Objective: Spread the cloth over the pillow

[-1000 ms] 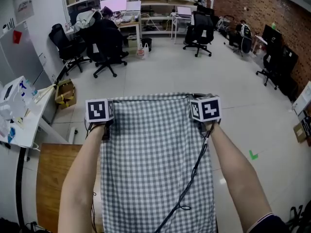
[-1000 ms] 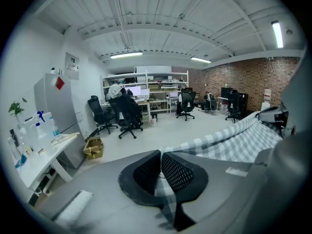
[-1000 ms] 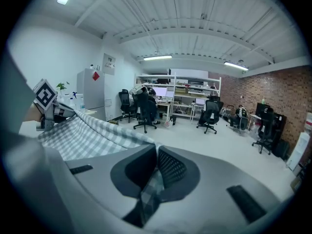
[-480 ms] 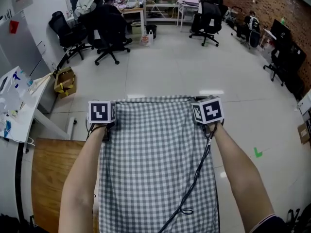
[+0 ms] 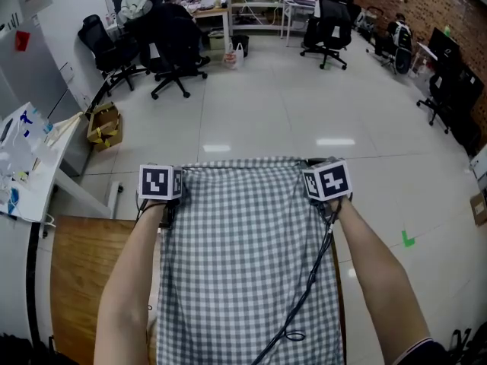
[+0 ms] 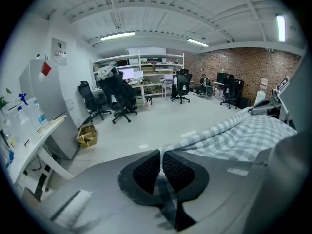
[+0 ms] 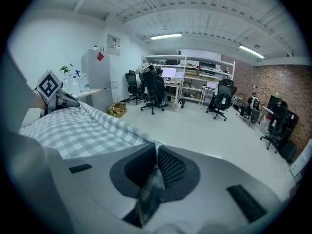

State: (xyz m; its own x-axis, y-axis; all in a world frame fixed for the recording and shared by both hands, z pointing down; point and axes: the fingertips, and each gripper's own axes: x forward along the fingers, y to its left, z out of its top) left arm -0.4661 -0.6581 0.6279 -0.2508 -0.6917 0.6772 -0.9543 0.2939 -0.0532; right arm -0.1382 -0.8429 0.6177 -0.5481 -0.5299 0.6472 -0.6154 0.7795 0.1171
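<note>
With the left tool and right tool each clenched on a far corner of the cloth, that edge should be held taut and lowered evenly.

Bright, even light comes from ceiling strip lights. They glare off the floor. Both gripper views bulge, with dark corners and blurred foregrounds.

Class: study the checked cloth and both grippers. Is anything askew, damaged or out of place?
Nothing damaged. The cloth hangs level, a far corner pinched in the left gripper and the right gripper. One oddity: a black cable lies across it.
</note>
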